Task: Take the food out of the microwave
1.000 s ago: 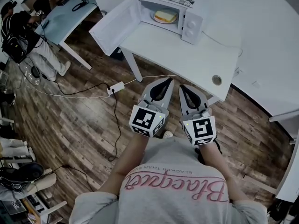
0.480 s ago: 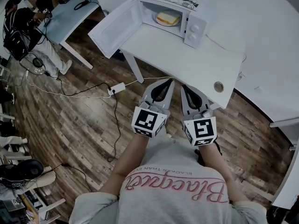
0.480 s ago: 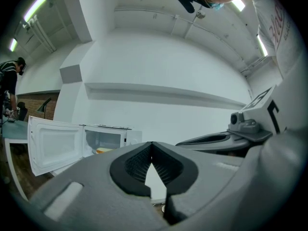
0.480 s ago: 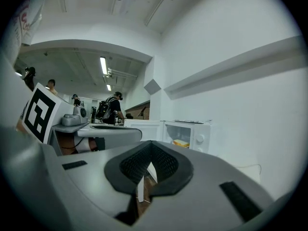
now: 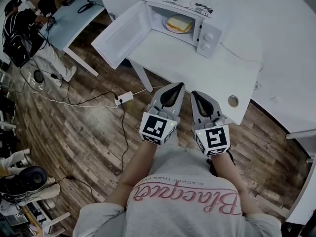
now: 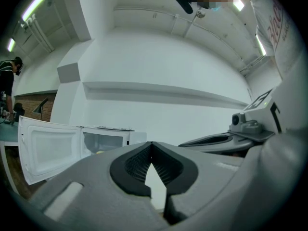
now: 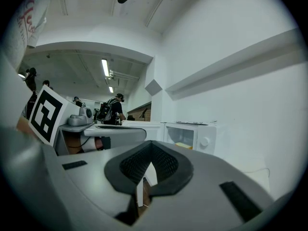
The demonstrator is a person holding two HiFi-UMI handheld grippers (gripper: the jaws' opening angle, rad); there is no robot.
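A white microwave [image 5: 197, 19] stands on a white table [image 5: 197, 68] with its door [image 5: 116, 33] swung wide open to the left. Inside it lies a sandwich on a plate [image 5: 178, 23]. My left gripper [image 5: 177, 85] and right gripper [image 5: 194, 94] are held side by side in front of the table's near edge, both shut with nothing between the jaws. In the left gripper view the open microwave [image 6: 103, 141] shows at the lower left. The right gripper view shows the microwave [image 7: 192, 134] ahead with the sandwich [image 7: 183, 145] inside.
A power strip [image 5: 124, 97] with cables lies on the wooden floor left of the table leg. A blue table [image 5: 69, 16] and a person with a backpack [image 5: 22, 31] are at the far left. A cable hole [image 5: 233, 101] marks the table's near right corner.
The table and microwave have slid down and right in the head view, nearer to both grippers. Both grippers stayed shut and side by side.
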